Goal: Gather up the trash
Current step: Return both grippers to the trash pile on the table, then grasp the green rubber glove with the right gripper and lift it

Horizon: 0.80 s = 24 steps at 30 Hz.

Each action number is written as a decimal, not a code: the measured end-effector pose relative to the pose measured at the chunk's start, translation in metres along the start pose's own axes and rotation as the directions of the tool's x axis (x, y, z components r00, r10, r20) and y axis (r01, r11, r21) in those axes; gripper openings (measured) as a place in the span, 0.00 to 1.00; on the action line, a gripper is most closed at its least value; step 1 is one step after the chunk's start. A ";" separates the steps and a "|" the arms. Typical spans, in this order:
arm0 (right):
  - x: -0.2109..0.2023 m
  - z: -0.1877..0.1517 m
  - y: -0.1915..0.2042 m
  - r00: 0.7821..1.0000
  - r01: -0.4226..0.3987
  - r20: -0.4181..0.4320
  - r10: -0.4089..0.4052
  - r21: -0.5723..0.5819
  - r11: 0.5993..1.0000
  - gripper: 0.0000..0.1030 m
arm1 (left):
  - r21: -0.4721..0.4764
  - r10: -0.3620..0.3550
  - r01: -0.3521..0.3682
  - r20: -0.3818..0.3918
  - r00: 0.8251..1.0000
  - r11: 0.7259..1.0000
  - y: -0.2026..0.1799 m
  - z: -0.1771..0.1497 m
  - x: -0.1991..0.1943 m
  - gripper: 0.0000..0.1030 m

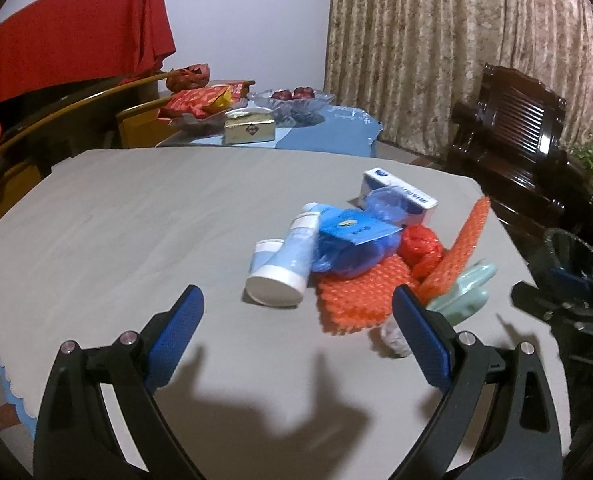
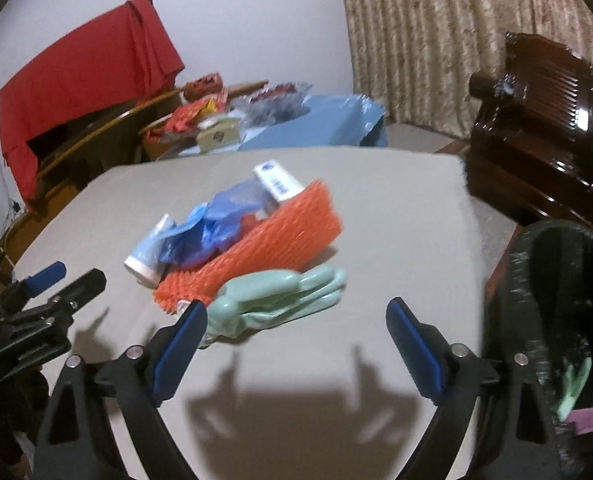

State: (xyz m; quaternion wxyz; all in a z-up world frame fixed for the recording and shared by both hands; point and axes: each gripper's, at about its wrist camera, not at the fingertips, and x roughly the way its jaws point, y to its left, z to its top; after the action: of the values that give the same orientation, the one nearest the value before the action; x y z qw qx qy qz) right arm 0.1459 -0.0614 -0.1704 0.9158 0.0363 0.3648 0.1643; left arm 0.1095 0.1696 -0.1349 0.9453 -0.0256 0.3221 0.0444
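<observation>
Black-lined bin (image 2: 556, 280) holds green, pink scraps; left tool (image 1: 296, 316), right tool (image 2: 296, 328) both spread apart, gripping nothing.

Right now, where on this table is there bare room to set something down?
The grey table is bare left of the white tube, and between the pale green gloves and bin. The heap around the orange foam net is crowded.
</observation>
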 end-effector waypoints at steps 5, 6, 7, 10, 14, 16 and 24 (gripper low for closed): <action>0.025 0.000 0.010 0.999 -0.015 -0.044 0.015 0.001 1.000 0.84 | -0.005 0.005 -0.005 -0.014 1.000 1.000 0.008 -0.002 0.009 0.90; 0.030 0.001 0.012 0.998 -0.018 -0.053 0.018 0.001 1.000 0.82 | -0.005 0.005 -0.005 -0.016 1.000 1.000 0.009 -0.002 0.010 0.90; 0.034 0.001 0.013 0.998 -0.021 -0.062 0.021 0.001 1.000 0.81 | -0.005 0.005 -0.005 -0.018 1.000 1.000 0.010 -0.003 0.011 0.90; 0.048 0.001 0.017 0.995 -0.045 -0.090 0.045 0.004 0.999 0.70 | -0.009 0.005 -0.005 -0.023 1.000 1.000 0.012 -0.004 0.014 0.90; 0.055 0.003 0.019 0.987 -0.115 -0.110 0.116 0.022 0.993 0.45 | -0.015 0.003 -0.003 -0.028 1.000 1.000 0.013 -0.004 0.017 0.90; 0.055 0.003 0.020 0.981 -0.154 -0.114 0.155 0.016 0.988 0.34 | -0.014 0.003 -0.003 -0.028 1.000 1.000 0.013 -0.004 0.017 0.90; 0.033 0.006 0.019 0.968 -0.231 -0.098 0.230 -0.004 0.973 0.06 | -0.008 -0.009 0.009 -0.023 1.000 1.000 0.006 -0.002 0.017 0.90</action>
State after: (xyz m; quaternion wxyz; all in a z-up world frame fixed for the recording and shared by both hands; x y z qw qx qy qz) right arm 0.1673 -0.0327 -0.1848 0.8721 0.0632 0.4006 0.2739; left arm 0.1211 0.1764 -0.1469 0.9417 -0.0311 0.3326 0.0410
